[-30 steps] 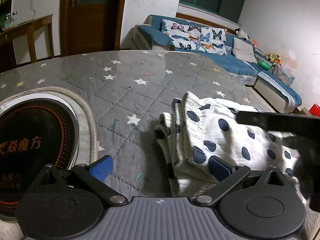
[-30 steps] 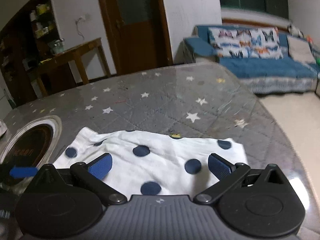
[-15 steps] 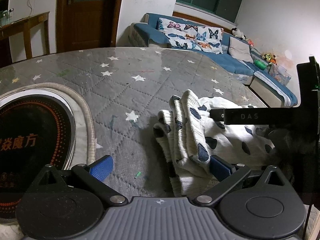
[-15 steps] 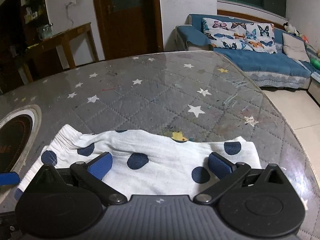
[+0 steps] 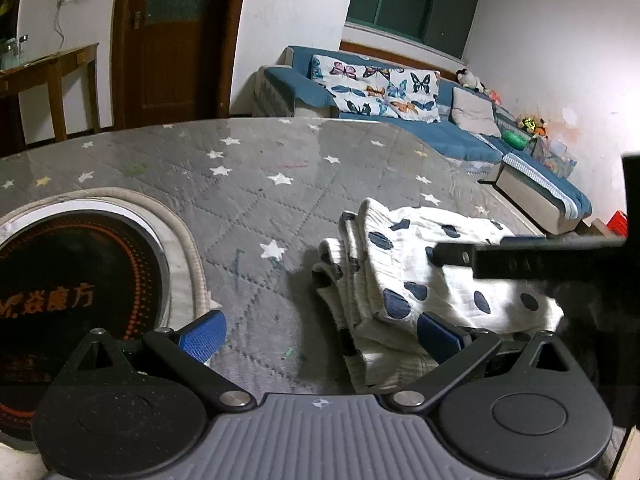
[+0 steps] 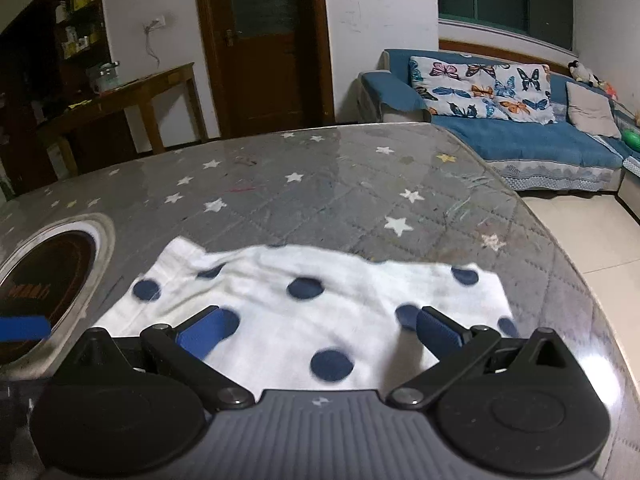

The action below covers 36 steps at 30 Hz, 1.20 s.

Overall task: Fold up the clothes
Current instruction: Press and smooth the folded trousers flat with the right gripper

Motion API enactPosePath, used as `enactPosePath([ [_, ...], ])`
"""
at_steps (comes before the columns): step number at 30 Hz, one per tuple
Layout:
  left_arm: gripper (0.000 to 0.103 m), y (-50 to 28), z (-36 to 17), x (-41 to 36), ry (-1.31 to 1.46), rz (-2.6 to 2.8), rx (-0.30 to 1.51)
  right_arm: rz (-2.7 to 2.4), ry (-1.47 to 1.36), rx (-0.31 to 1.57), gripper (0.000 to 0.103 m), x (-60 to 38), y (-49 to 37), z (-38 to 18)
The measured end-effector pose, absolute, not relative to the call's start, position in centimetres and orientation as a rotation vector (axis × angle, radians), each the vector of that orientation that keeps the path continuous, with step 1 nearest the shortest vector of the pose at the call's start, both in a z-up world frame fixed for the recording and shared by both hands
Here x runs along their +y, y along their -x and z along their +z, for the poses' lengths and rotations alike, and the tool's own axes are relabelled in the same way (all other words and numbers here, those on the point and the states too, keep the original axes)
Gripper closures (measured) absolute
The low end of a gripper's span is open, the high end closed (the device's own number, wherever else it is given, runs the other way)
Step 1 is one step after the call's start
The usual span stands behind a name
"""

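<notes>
A white garment with dark blue dots [image 5: 420, 264] lies folded in layers on the grey star-patterned table [image 5: 280, 200]. My left gripper [image 5: 320, 336] is open at the garment's left edge, its right finger against the stacked folds, holding nothing. My right gripper [image 6: 318, 330] is open just above the garment's top layer [image 6: 304, 300], both fingers over the cloth, holding nothing. The right gripper's black body [image 5: 540, 258] crosses the right side of the left wrist view. A blue fingertip of the left gripper [image 6: 22, 328] shows at the left edge of the right wrist view.
A round black induction plate with orange markings [image 5: 60, 292] is set in the table to the left of the garment. The table's rounded edge [image 6: 560, 248] runs close on the right, with tiled floor beyond. A blue sofa [image 6: 520, 136] and a wooden side table [image 6: 120, 96] stand behind.
The right gripper has moved forward and lower over the garment. The garment's top layer lies flatter. The left gripper has stayed at the left edge of the folds.
</notes>
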State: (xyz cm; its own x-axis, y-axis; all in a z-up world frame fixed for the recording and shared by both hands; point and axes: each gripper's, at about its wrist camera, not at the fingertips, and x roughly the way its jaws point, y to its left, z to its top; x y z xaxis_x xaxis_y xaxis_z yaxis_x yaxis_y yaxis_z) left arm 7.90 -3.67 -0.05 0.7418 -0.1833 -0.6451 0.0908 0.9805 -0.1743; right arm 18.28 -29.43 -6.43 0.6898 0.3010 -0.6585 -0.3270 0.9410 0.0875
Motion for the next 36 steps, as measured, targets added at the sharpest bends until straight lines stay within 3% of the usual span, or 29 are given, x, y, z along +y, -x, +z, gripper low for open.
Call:
enactPosePath([
  [36,0.0,-3.9,0.7,-2.5,0.075,-0.085,0.683,0.402,0.151,0.625,0.0,-26.7,-11.6,-8.0],
])
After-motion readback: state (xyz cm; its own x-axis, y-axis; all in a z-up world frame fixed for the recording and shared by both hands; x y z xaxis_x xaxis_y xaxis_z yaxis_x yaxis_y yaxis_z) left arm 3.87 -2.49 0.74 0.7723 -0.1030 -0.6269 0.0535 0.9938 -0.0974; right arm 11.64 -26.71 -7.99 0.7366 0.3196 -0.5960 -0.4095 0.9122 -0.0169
